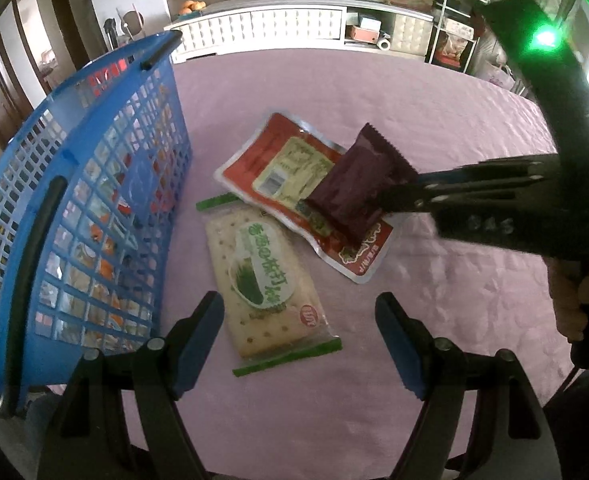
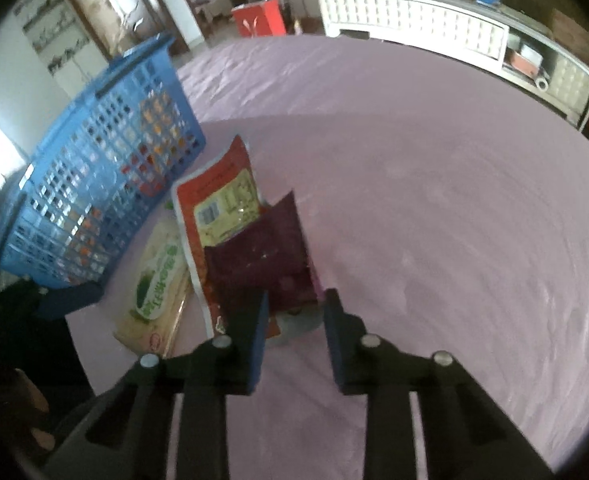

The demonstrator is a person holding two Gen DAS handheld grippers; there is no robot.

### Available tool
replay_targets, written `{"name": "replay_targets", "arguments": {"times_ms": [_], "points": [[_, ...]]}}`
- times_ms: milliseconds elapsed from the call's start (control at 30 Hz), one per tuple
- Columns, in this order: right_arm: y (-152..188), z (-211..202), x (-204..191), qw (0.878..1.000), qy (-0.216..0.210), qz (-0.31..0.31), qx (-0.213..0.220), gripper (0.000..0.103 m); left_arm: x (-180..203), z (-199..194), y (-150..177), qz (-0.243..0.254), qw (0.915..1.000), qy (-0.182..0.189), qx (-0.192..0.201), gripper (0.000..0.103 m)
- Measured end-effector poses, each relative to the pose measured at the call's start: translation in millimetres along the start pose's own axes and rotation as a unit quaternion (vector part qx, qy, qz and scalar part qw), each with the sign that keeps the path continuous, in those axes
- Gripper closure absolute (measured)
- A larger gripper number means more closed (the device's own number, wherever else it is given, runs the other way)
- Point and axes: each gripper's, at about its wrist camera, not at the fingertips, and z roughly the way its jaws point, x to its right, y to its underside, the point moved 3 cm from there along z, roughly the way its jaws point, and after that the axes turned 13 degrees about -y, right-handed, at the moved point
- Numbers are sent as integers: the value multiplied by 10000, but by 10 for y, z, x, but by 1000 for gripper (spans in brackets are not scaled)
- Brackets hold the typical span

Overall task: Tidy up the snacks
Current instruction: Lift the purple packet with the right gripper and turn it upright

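Note:
My right gripper (image 1: 388,200) (image 2: 298,296) is shut on one end of a dark maroon snack packet (image 1: 354,184) (image 2: 258,252), which is held tilted above a red and yellow packet (image 1: 278,160) (image 2: 218,196) lying flat on the pink cloth. A cracker packet with a green oval label (image 1: 262,280) (image 2: 158,280) lies just in front of that one. My left gripper (image 1: 300,304) hangs open over the near end of the cracker packet, touching nothing. The blue slatted basket (image 1: 94,184) (image 2: 94,184) stands at the left with several snacks inside.
A pink tablecloth (image 1: 434,92) covers the table, with bare cloth to the right and beyond the packets. A white cabinet (image 1: 294,24) and shelves stand behind the table. A hand (image 1: 574,304) holds the right gripper's handle.

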Motion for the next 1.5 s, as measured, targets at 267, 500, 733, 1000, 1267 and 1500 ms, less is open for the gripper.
{"name": "replay_targets", "arguments": {"times_ms": [267,500,733,1000,1267,1500], "points": [[74,-313,159,9975,-400,328,491,90,16,19,-29,-200,9997,76,-131,27],[81,-597,230,9912,-472,617,1074,95,112,47,-228,-335,9988,289,-217,27],[92,-484,444,9908,-585,893,826,96,134,138,-371,-623,9972,291,-310,27],[84,-280,376,9972,63,597,452,36,108,74,-259,-252,9993,-250,-91,27],[-33,-78,168,9983,475,296,139,24,-93,123,-123,-361,9985,-389,-154,27],[-89,280,32,9966,690,228,-397,24,-264,156,-99,-501,9983,-257,-172,27]]}}
